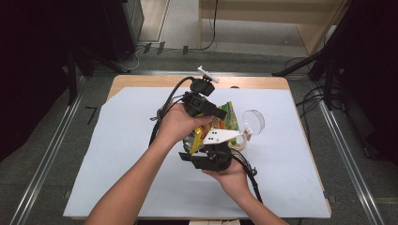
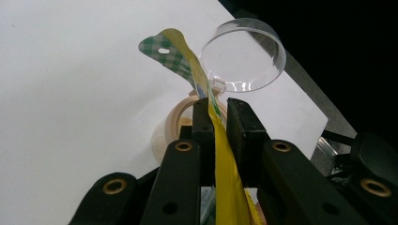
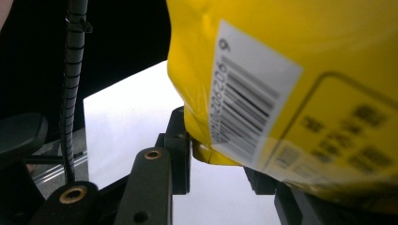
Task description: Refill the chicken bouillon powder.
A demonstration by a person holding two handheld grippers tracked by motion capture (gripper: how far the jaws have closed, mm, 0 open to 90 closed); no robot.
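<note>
Yellow snack bag (image 1: 220, 123) held above the worktop (image 1: 117, 154), just beside the clear round lid (image 1: 254, 120). Left gripper (image 2: 217, 110) jaws clamped on its top seal; right gripper (image 3: 213, 157) jaws closed on its lower corner. Judgement: pull evenly apart, tearing away from the lid. Open sheet lies left of the bag

Yellow packet (image 3: 291, 61), green-checked top edge

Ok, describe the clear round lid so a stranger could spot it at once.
On the white sheet covering the table, look just right of the yellow snack bag held between both hand-held grippers. The clear round lid lies there beside a tan ring, the only see-through item.
</note>
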